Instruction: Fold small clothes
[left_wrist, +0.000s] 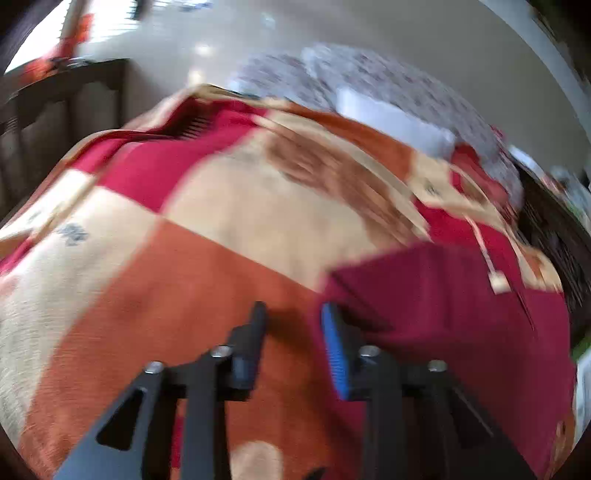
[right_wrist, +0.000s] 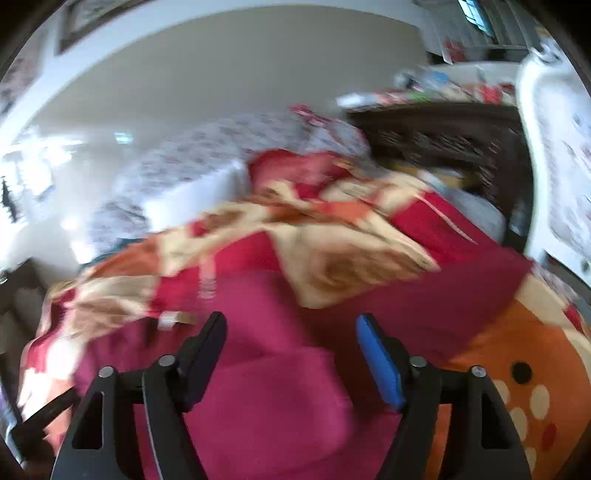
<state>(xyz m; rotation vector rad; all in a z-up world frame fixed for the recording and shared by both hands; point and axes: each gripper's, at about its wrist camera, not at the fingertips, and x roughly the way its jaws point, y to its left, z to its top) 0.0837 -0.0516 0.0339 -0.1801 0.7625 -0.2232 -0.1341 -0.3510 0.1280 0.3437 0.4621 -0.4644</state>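
Observation:
A dark red garment (left_wrist: 443, 306) lies flat on a bed blanket (left_wrist: 184, 266) patterned in orange, cream and red. In the left wrist view my left gripper (left_wrist: 293, 314) is open and empty, hovering over the blanket just left of the garment's edge. In the right wrist view the same garment (right_wrist: 280, 369) fills the lower middle, with a fold line across it. My right gripper (right_wrist: 290, 325) is open and empty right above it. Both views are motion-blurred.
A grey patterned pillow (left_wrist: 369, 74) and a white folded cloth (left_wrist: 391, 118) lie at the bed's far end. A dark wooden headboard (right_wrist: 443, 147) stands at the right, a white plastic frame (right_wrist: 546, 147) beside it. A dark chair (left_wrist: 55, 110) stands at left.

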